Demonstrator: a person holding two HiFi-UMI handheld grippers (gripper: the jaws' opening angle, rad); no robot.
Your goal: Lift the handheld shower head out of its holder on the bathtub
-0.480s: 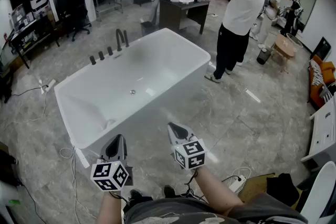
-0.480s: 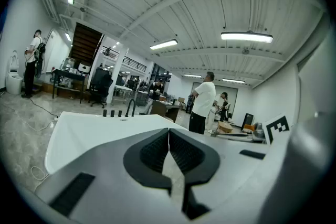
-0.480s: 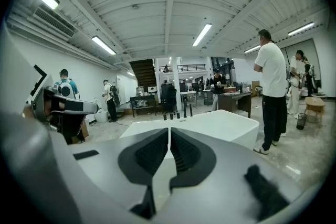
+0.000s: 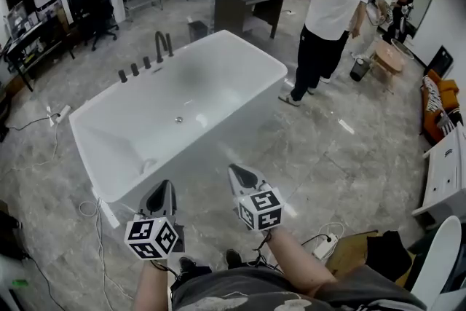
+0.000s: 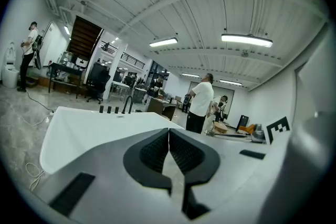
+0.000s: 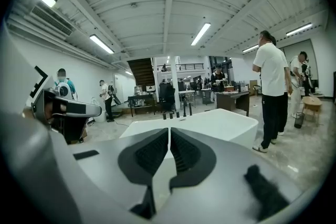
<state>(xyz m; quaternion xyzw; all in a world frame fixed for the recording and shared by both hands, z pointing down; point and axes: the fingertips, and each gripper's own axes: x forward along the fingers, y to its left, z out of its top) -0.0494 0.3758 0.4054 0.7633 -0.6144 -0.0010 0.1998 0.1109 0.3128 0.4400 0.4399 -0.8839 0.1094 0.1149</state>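
Note:
A white bathtub (image 4: 271, 72) stands on the marble floor ahead of me. At its far left rim are a dark curved faucet (image 4: 162, 46) and a row of dark knobs (image 4: 135, 70). I cannot tell the handheld shower head apart among them from here. The same fixtures (image 5: 116, 109) show small in the left gripper view and in the right gripper view (image 6: 177, 113). My left gripper (image 4: 163, 190) and right gripper (image 4: 242, 174) hover short of the tub's near side, far from the fixtures. Both are shut with nothing between the jaws (image 5: 168, 131) (image 6: 169, 129).
A person in a white shirt (image 4: 331, 11) stands beyond the tub's far right corner, near a dark desk (image 4: 247, 7). Cables (image 4: 95, 211) and a power strip (image 4: 324, 247) lie on the floor. A white cabinet (image 4: 444, 178) stands at the right.
The tub and room have slid slightly up and left in the head view. Both grippers keep much the same place and stay shut.

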